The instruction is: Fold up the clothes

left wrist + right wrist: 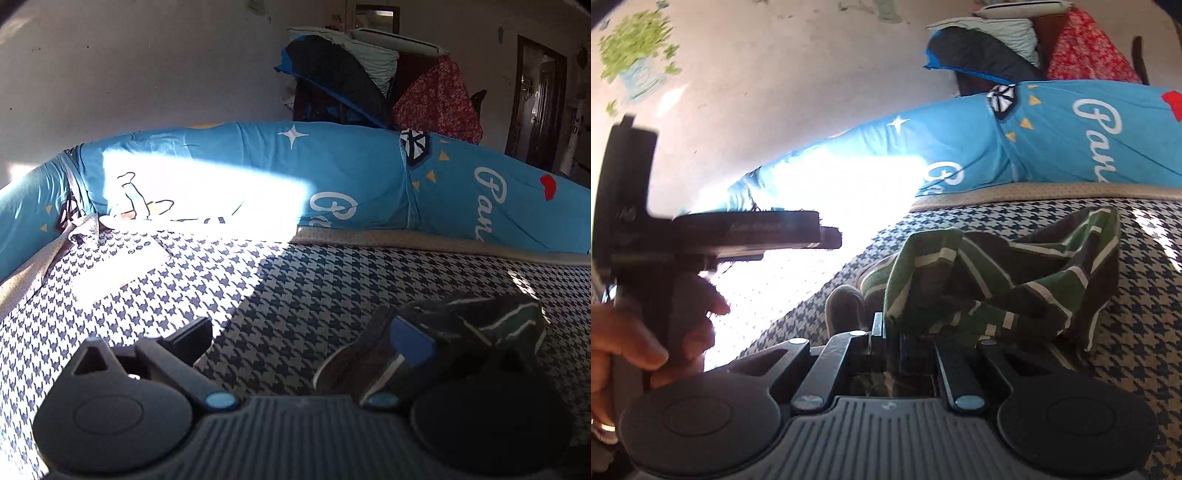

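A dark green garment with white stripes (pixel 997 266) lies crumpled on the houndstooth bed sheet (pixel 1145 295). My right gripper (pixel 888 328) is shut on its near edge, and the cloth bunches up just past the fingers. In the left wrist view the same garment (pixel 480 325) sits low on the right. My left gripper (pixel 299 332) is open wide over the sheet (pixel 258 295). Its blue-padded right finger (pixel 412 341) is at the garment's left edge; I cannot tell if it touches. In the right wrist view the left gripper (pixel 827 236) shows from the side, held by a hand (pixel 646 339).
A rolled blue printed quilt (pixel 351 177) runs along the far side of the bed against the wall. A white remote (pixel 125 266) lies in a bright sun patch at the left. Piled bedding and a red floral cloth (pixel 439 99) stand behind, with a doorway (pixel 539 107) at the right.
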